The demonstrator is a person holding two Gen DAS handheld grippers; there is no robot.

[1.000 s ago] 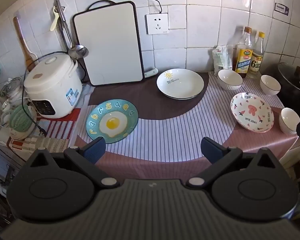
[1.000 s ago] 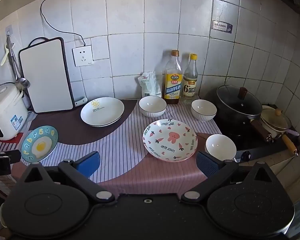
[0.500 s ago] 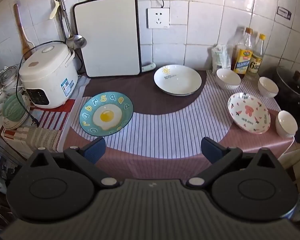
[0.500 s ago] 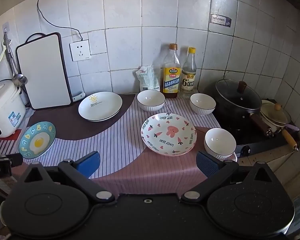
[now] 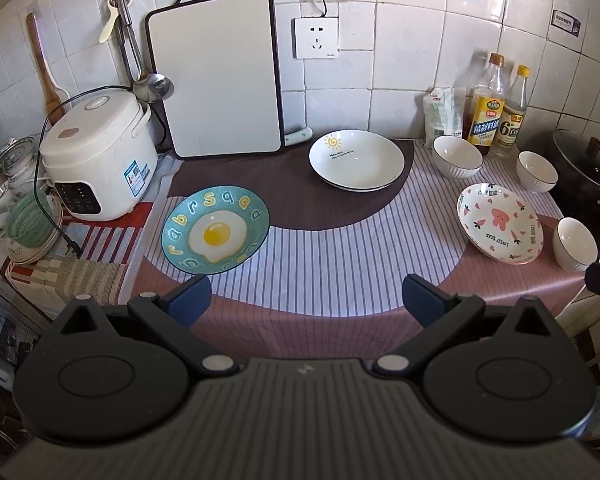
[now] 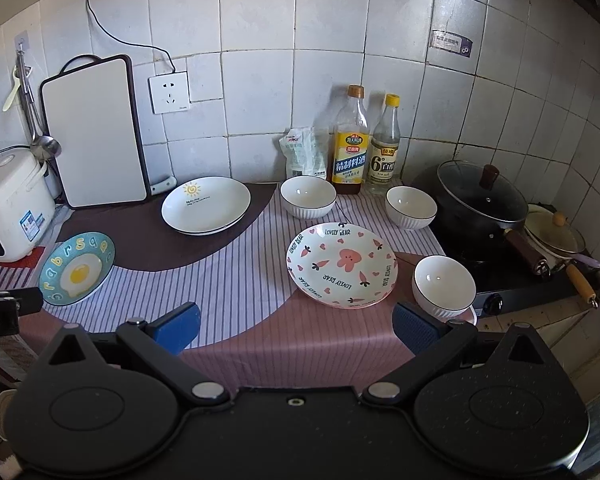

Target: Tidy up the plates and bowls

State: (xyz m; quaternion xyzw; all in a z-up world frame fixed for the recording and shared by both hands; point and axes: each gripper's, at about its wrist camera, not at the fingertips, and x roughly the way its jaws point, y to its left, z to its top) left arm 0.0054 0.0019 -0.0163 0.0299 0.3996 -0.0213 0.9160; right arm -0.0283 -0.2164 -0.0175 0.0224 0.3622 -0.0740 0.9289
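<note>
Bowl [image 6: 444, 285] at cloth's front-right corner | striped centre bare | left hand-held gripper [image 5: 306, 294], right hand-held gripper [image 6: 296, 322] wide apart, empty

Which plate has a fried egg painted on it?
The blue plate beside the rice cooker. The pink bear plate has carrots and hearts; the white plate has a sun.

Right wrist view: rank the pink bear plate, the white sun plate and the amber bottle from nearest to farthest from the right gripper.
1. Pink bear-print plate, just ahead, slightly right.
2. White sun-print plate, farther back, left.
3. Amber-liquid bottle, against the tiled wall.
Right gripper is open.
</note>
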